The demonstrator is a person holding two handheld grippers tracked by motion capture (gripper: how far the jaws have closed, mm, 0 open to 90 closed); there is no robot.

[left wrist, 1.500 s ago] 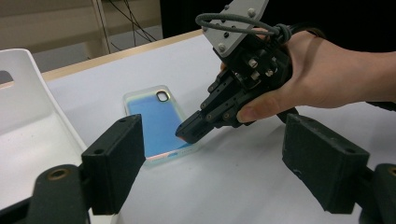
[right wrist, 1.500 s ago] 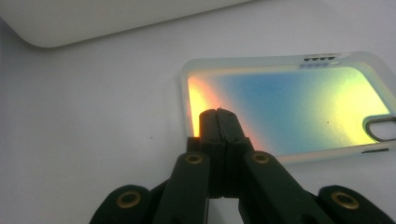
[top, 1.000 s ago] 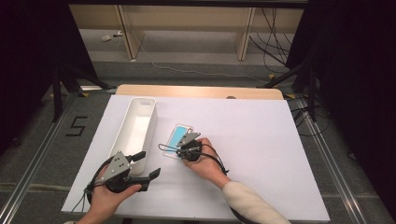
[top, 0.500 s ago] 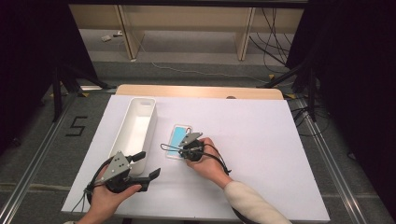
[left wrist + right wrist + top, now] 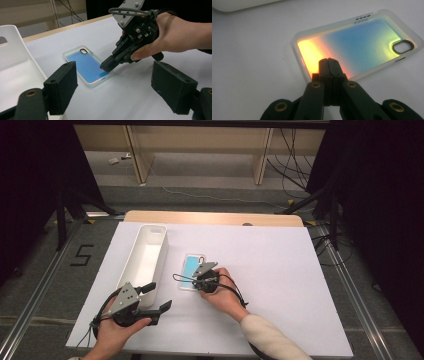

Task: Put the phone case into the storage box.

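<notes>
1. Nothing had changed since the earlier pictures: both hands stayed where they were, and the phone case [image 5: 192, 271] lay in the same spot on the tabletop [image 5: 280, 270].
2. The right gripper [image 5: 199, 279] was shut tight, with its two black jaws pressed flat together and nothing between them.
3. In the left gripper view, the tip of the right gripper [image 5: 107, 66] was on the near end of the phone case [image 5: 86, 65], at its bottom corner.
4. In the right gripper view, the closed tip [image 5: 328, 65] sat over the short edge of the phone case [image 5: 362, 42]. It was not gripping the case.
5. The left gripper [image 5: 155, 299] was wide open and held nothing. It was near the front edge of the tabletop, close to the near end of the white tray [image 5: 160, 236], and well apart from the phone case.
6. In its own view, the left gripper [image 5: 113, 87] had bare tabletop between its jaws.
7. The phone case lay flat in the middle of the tabletop, just beside the long white tray.
8. The case had a clear, milky rim and a shiny back. From above, the back looked blue. Up close, it glowed orange, pink, blue and green.
9. A small camera hole [image 5: 402, 46] sat at the far end of the case.
</notes>
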